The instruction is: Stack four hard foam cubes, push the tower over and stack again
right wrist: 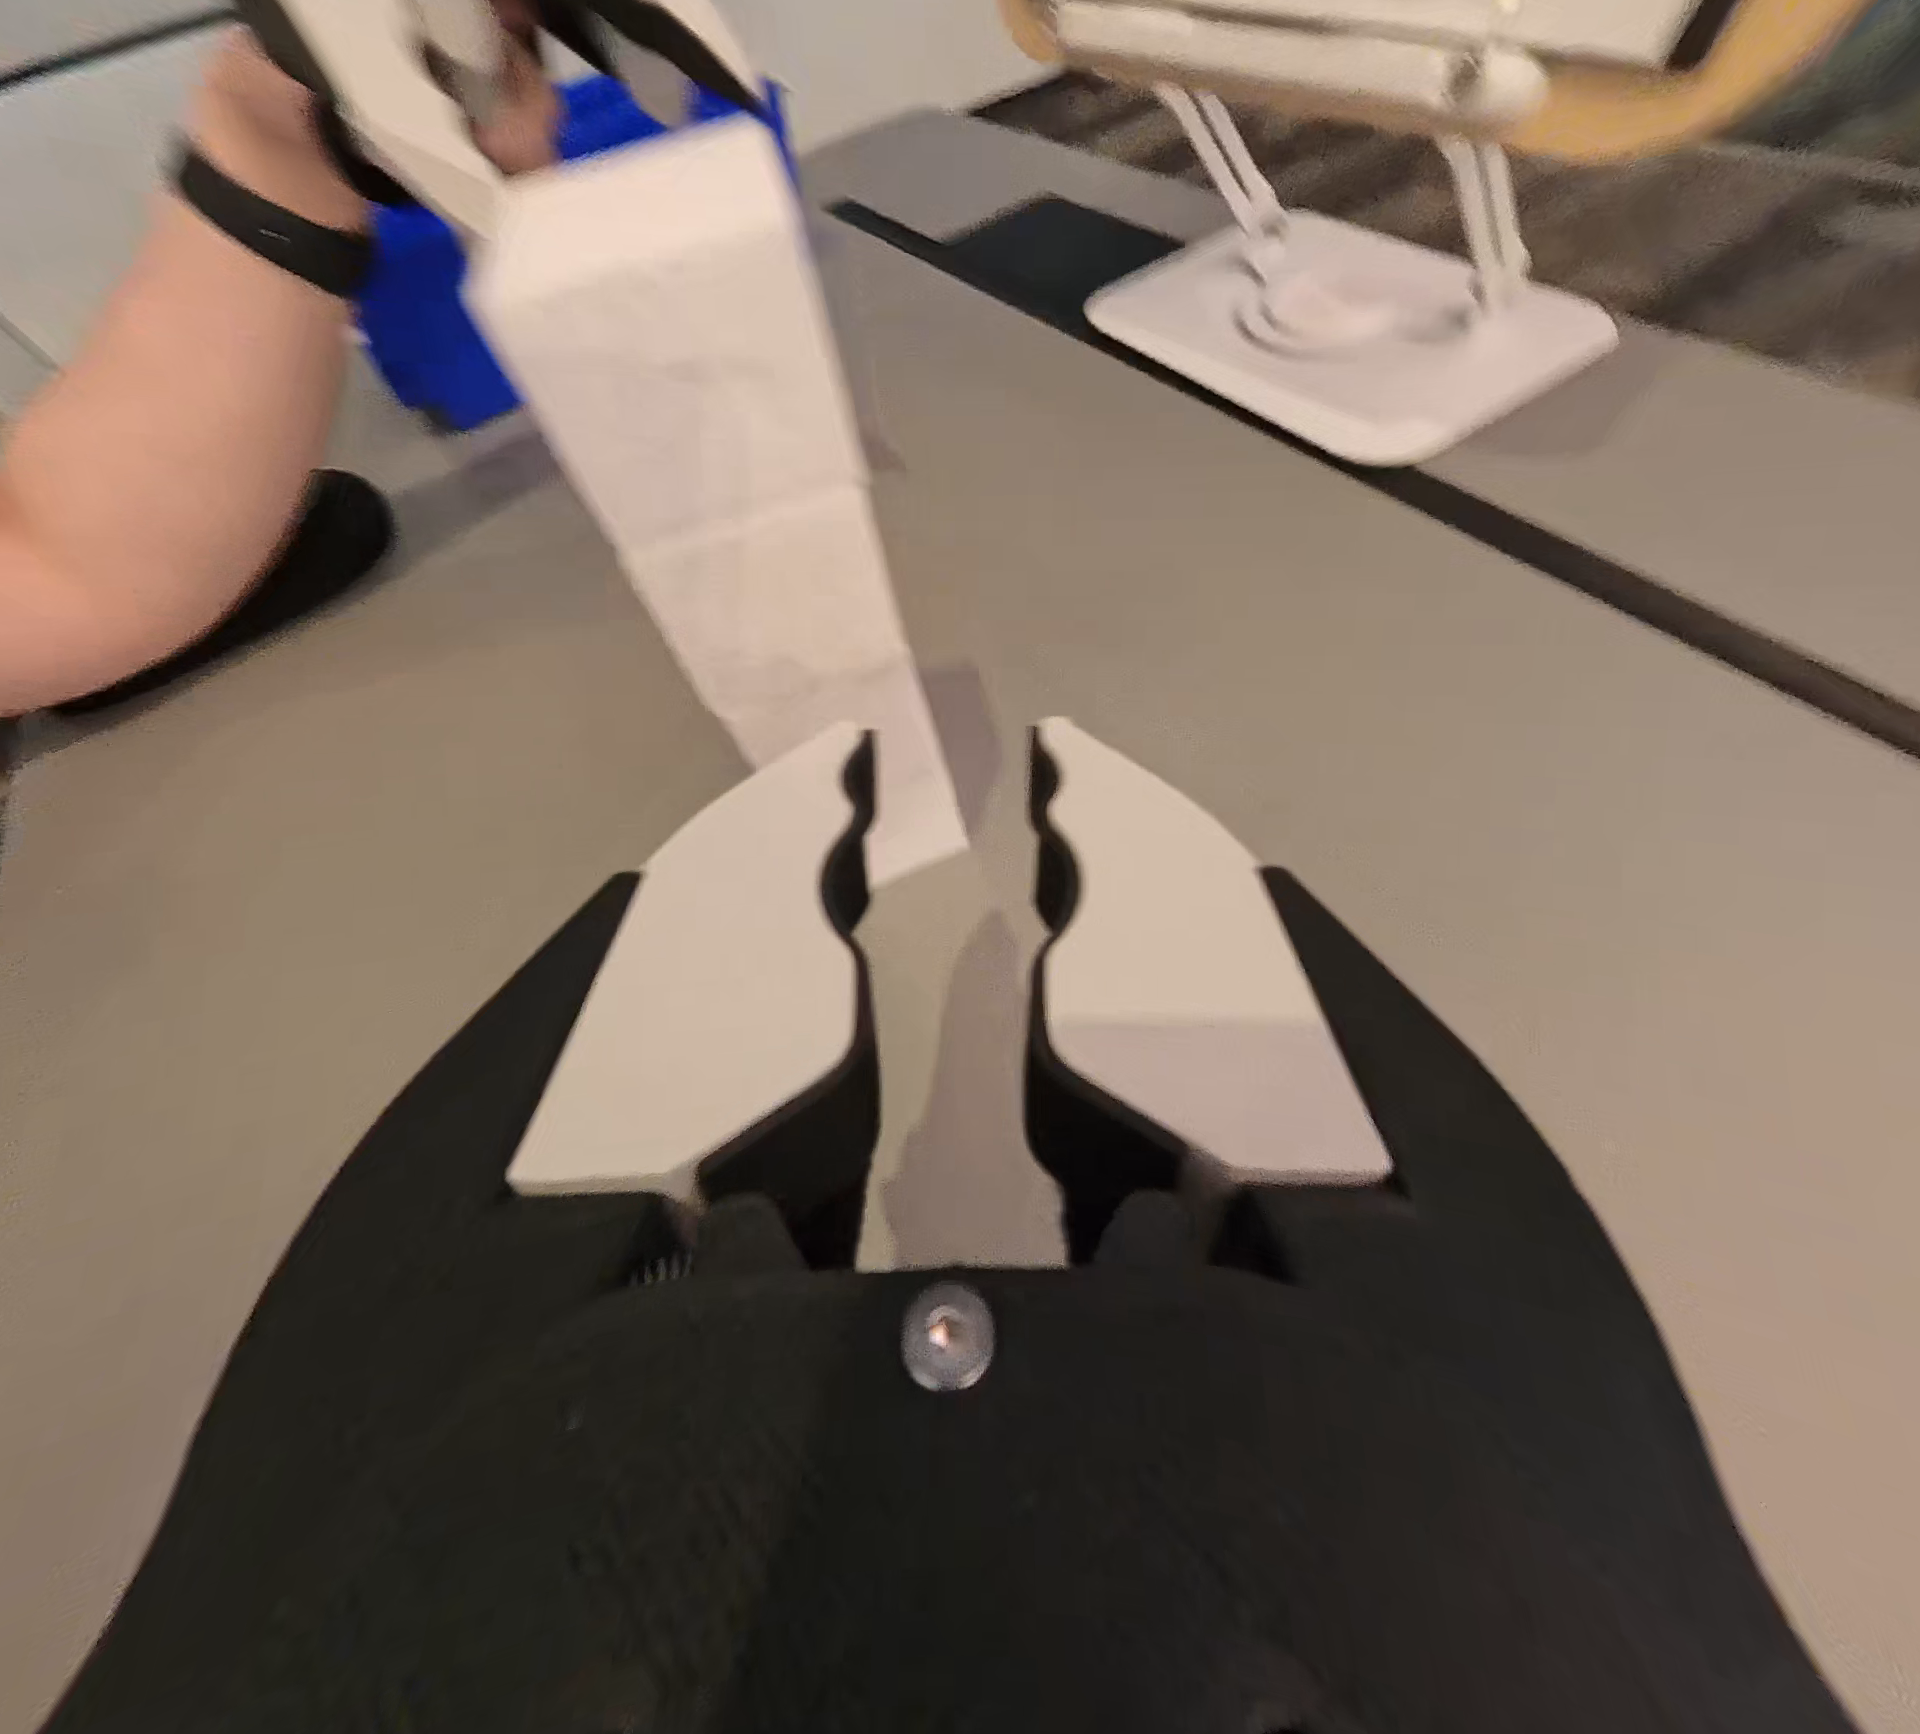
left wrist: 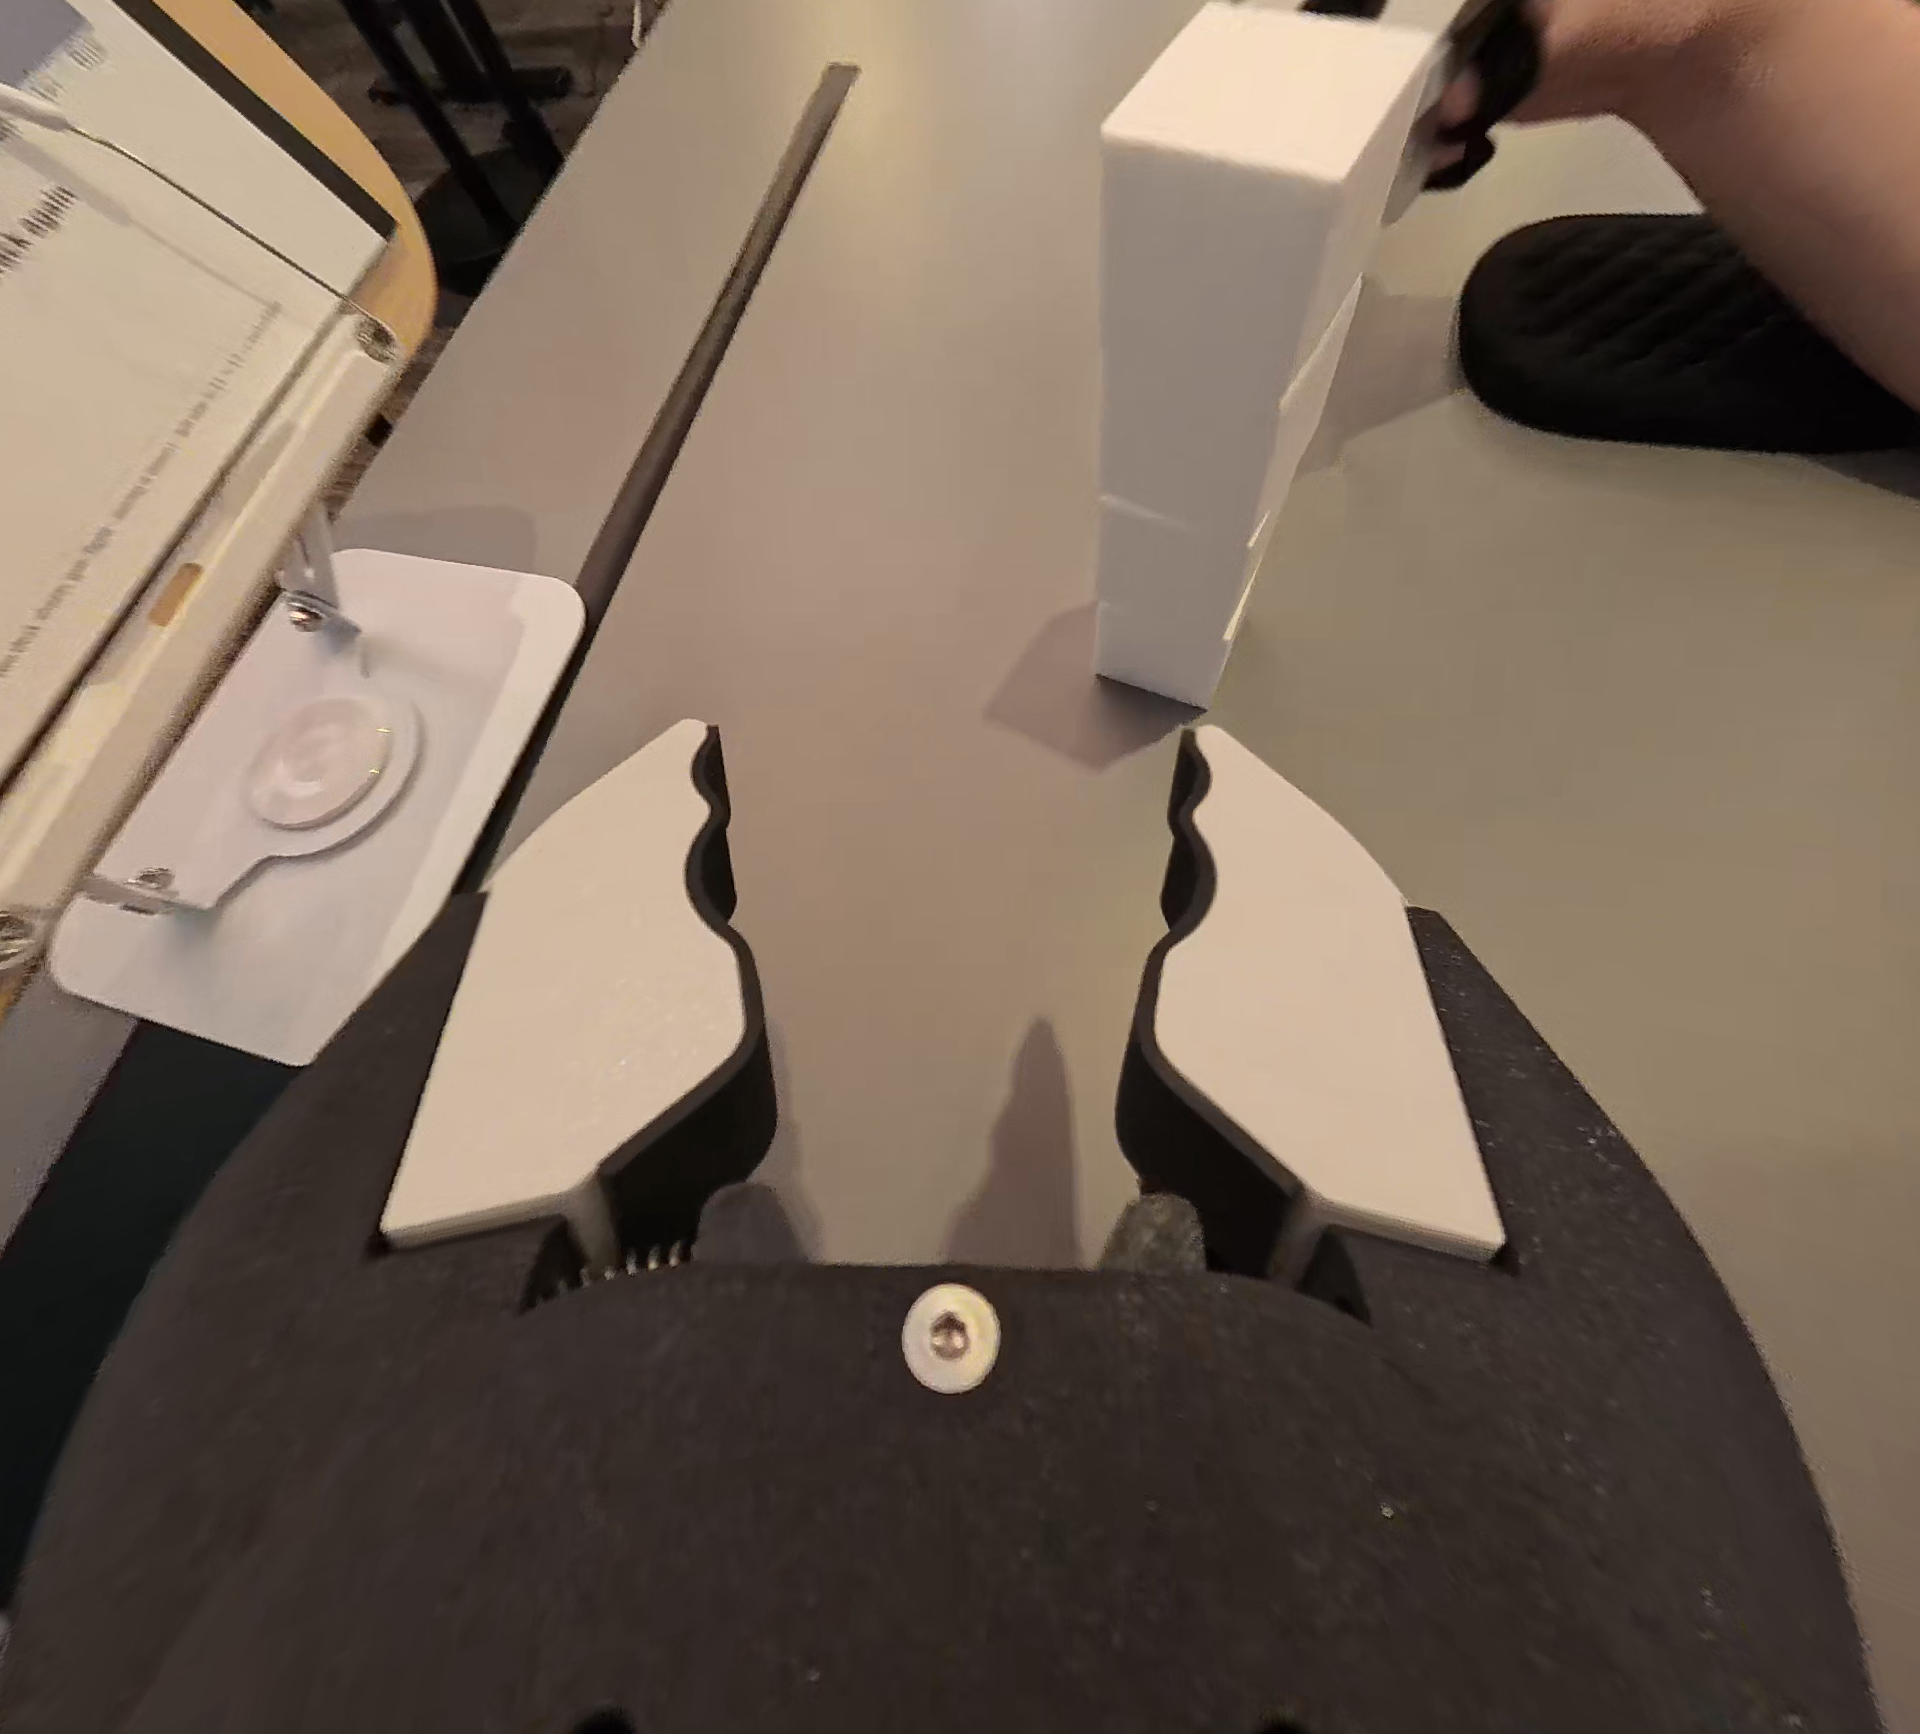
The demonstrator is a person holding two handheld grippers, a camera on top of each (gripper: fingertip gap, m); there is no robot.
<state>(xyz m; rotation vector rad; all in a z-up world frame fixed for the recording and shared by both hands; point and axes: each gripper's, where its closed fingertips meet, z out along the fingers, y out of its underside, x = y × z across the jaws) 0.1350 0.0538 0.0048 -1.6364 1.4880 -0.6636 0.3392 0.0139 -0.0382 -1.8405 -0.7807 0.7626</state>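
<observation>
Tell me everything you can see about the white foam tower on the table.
The white foam tower is a tall square column of stacked matte cubes. Faint seams mark the joints, and the lower cubes sit slightly out of line. It stands upright and alone on the grey table. The left gripper and right gripper are both open and empty, level with its top on opposite sides. Blur hides whether either touches the top cube.
</observation>
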